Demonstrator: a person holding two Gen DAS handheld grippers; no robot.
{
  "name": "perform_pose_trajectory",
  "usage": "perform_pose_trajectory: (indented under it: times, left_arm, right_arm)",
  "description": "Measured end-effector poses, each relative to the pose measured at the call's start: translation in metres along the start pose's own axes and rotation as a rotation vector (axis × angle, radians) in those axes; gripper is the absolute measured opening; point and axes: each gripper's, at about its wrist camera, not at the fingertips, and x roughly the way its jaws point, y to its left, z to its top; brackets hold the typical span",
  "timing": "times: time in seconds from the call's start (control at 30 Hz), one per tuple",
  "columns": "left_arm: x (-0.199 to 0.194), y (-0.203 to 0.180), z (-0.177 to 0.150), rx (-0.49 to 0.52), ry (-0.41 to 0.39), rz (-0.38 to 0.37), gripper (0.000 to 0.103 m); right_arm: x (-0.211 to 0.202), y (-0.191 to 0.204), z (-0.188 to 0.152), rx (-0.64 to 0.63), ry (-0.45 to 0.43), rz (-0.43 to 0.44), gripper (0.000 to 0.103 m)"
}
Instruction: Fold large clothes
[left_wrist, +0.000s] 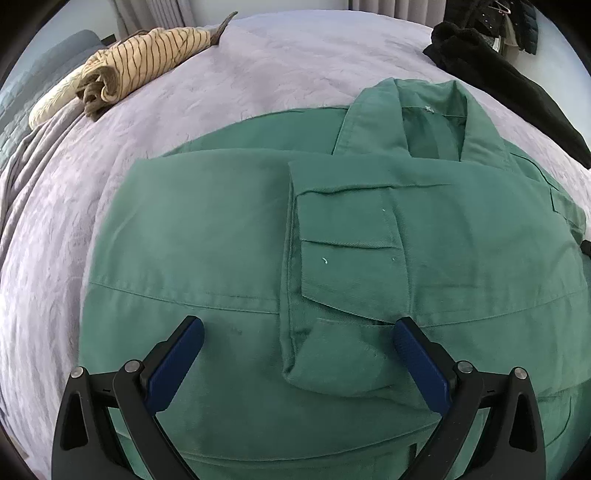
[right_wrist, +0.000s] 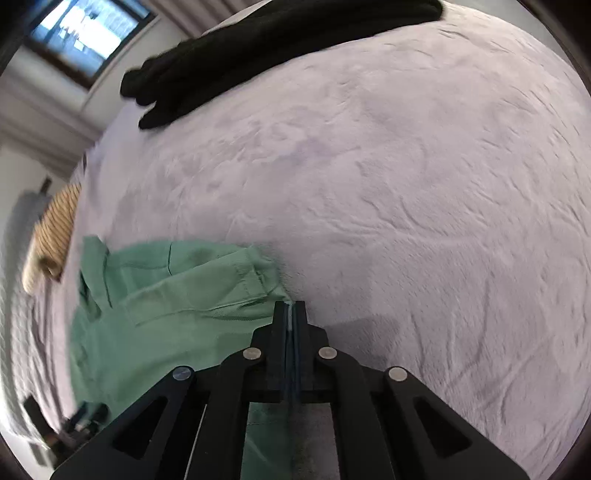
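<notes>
Green jacket (left_wrist: 229, 236) is my landmark, lying flat on the pale lilac bedspread (left_wrist: 48, 258), collar away from me, one side and a sleeve already folded in over the front. Far L of the jacket, at the bed's edge, sits a rolled striped garment (left_wrist: 147, 62). My left gripper (left_wrist: 295, 332) hovers over the jacket's near half, jaws spread wide, holding nothing, w/ the folded sleeve cuff between the blue pads (left_wrist: 177, 365). Past the collar to the R lies a black garment (left_wrist: 495, 77). At the jacket's R edge, my right gripper (right_wrist: 290, 306) is pinched fully closed on a thin bit of green fabric, prob. the hem or side edge. I judge we're mid side-fold; next I'd carry that R edge across the front, keeping it taut and aligned.
</notes>
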Motion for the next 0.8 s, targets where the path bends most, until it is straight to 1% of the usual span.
perform_pose_trajectory:
  times: [0.03,0.07,0.1,0.2,0.23,0.27,0.3,0.33,0.37,0.43,0.47,0.5,0.53,0.57,0.6,0.63,0.67,0.7,0.73,0.77,0.8]
  left_arm:
    - [-0.003,0.003,0.001,0.0,-0.002,0.007,0.103]
    - [-0.007,0.008,0.001,-0.004,-0.006,0.009,0.103]
    - [-0.011,0.01,0.002,-0.009,-0.009,0.007,0.103]
    - [-0.022,0.014,0.004,-0.004,-0.028,-0.003,0.103]
    - [-0.024,0.012,0.004,0.008,-0.033,-0.001,0.103]
    - [-0.024,0.01,0.004,0.024,-0.035,0.007,0.103]
    - [-0.022,0.008,0.003,0.037,-0.034,0.017,0.103]
    - [-0.019,0.006,0.003,0.039,-0.027,0.022,0.103]
    - [-0.016,0.006,0.003,0.034,-0.017,0.021,0.103]
    - [-0.008,0.008,0.003,0.009,0.006,0.018,0.103]
    - [-0.005,0.009,0.003,-0.002,0.013,0.015,0.103]
    - [-0.002,0.009,0.002,-0.01,0.018,0.015,0.103]
    - [-0.001,0.009,0.002,-0.011,0.018,0.017,0.103]
    - [-0.001,0.008,0.001,-0.009,0.018,0.022,0.103]
    - [-0.002,0.007,0.001,-0.004,0.014,0.028,0.103]
    - [-0.001,0.007,0.001,0.003,0.01,0.032,0.103]
    - [-0.001,0.006,0.001,0.012,0.005,0.037,0.103]
    - [0.0,0.005,0.0,0.02,0.003,0.038,0.103]
    - [0.001,0.004,-0.001,0.023,0.005,0.034,0.103]
    - [0.003,0.004,-0.002,0.022,0.006,0.032,0.103]
    - [0.004,0.004,-0.002,0.018,0.007,0.033,0.103]
  right_arm:
    - [-0.007,0.0,-0.002,0.012,0.002,-0.01,0.001]
    - [-0.015,0.0,-0.004,0.023,0.004,-0.007,0.008]
    - [-0.024,-0.001,-0.007,0.028,0.007,0.005,0.01]
    - [-0.051,0.002,-0.027,-0.001,0.023,0.068,0.01]
    - [-0.057,0.005,-0.037,-0.023,0.044,0.078,0.01]
    - [-0.061,0.007,-0.046,-0.04,0.066,0.081,0.022]
    - [-0.067,0.007,-0.057,-0.043,0.071,0.073,0.03]
    - [-0.073,0.004,-0.068,-0.027,0.062,0.071,0.045]
    - [-0.079,-0.004,-0.08,0.007,0.053,0.082,0.048]
    - [-0.081,-0.019,-0.096,0.057,0.062,0.078,0.048]
    - [-0.075,-0.027,-0.102,0.078,0.078,0.067,0.048]
    - [-0.065,-0.032,-0.104,0.101,0.105,0.071,0.046]
    - [-0.054,-0.039,-0.105,0.132,0.141,0.098,0.036]
    - [-0.044,-0.044,-0.105,0.17,0.189,0.14,0.008]
    - [-0.042,-0.042,-0.104,0.174,0.196,0.161,0.009]
    - [-0.045,-0.035,-0.102,0.139,0.182,0.175,0.008]
    - [-0.054,-0.026,-0.101,0.069,0.151,0.14,0.008]
    - [-0.058,-0.025,-0.103,0.03,0.131,0.095,0.008]
    - [-0.056,-0.028,-0.104,0.019,0.133,0.067,0.008]
    - [-0.049,-0.033,-0.106,0.03,0.155,0.043,0.007]
    - [-0.043,-0.04,-0.107,0.047,0.17,0.019,0.0]
